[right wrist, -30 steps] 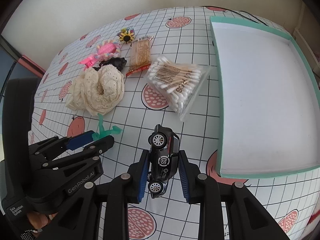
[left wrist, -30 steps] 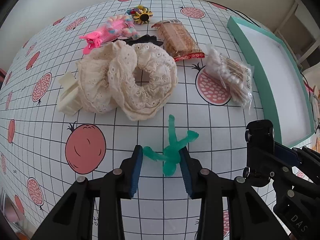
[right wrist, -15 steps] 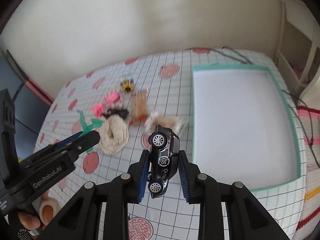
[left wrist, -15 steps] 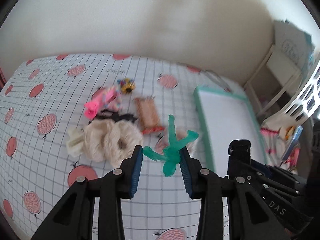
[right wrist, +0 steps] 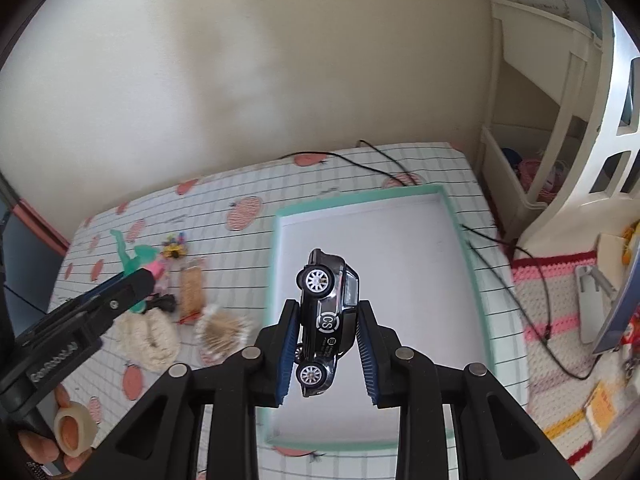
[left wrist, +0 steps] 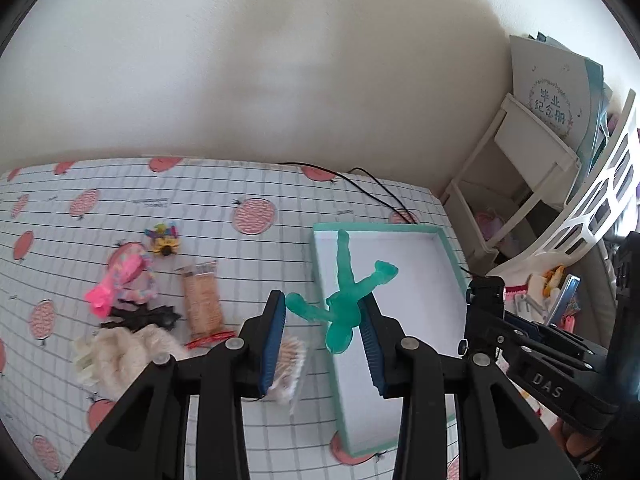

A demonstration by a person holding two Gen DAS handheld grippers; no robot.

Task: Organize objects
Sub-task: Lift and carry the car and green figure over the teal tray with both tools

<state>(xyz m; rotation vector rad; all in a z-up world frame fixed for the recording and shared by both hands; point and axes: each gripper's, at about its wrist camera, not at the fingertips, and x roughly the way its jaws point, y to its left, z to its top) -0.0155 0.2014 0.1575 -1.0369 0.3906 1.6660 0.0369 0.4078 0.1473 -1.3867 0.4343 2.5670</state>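
Left gripper (left wrist: 323, 322) pinched the green stretchy figure (left wrist: 344, 300), long axis running away from the fingers, one limb pointing at the tray's far edge. Right gripper (right wrist: 327, 344) clamped the black toy car (right wrist: 326, 322) nose-up — long axis upright, wheels facing left. Versus 1.0 s earlier: both lifted off the tablecloth (left wrist: 248, 248), now held above the teal-rimmed tray (right wrist: 474, 280) — scrunchie (right wrist: 150, 338) unmoved.

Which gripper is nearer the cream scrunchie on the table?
Left. The left gripper holds its green figure beside the scrunchie; the right gripper is over the tray.
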